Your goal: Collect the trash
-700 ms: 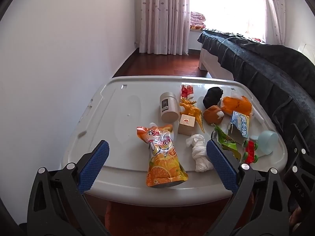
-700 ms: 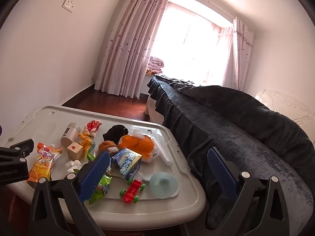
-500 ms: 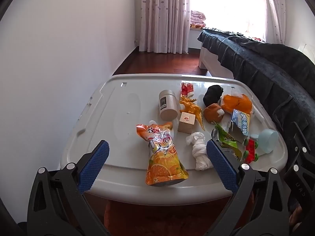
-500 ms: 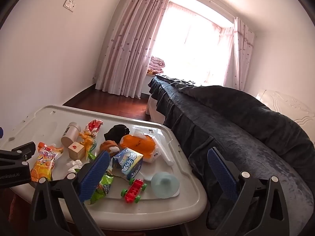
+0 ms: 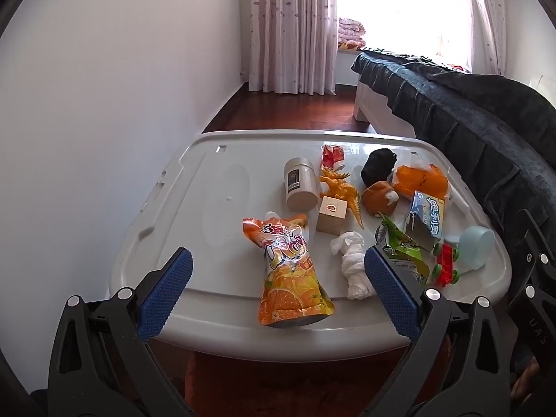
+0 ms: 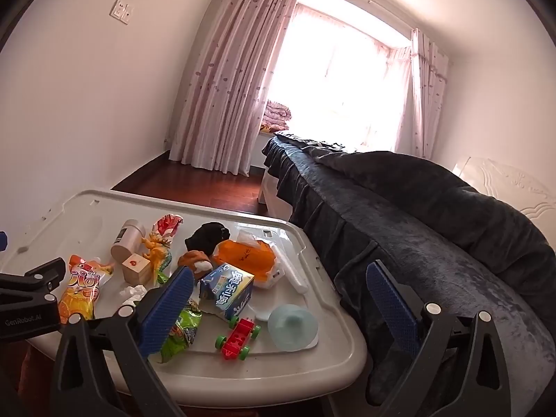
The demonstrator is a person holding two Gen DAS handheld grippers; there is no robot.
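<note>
Lying between left gripper (image 5: 278, 290) fingers: juice pouch (image 5: 290, 271).

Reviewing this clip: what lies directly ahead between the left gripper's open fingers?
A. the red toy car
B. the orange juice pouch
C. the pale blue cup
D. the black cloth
B: in the left wrist view the orange juice pouch lies centred ahead of the open left gripper, untouched.

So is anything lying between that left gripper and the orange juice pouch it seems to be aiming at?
Nothing visible does. The left gripper is open and the orange juice pouch lies flat at the near edge of the grey bin lid, framed between its fingers. The crumpled tissue lies just beside it, toward the right finger.
</note>
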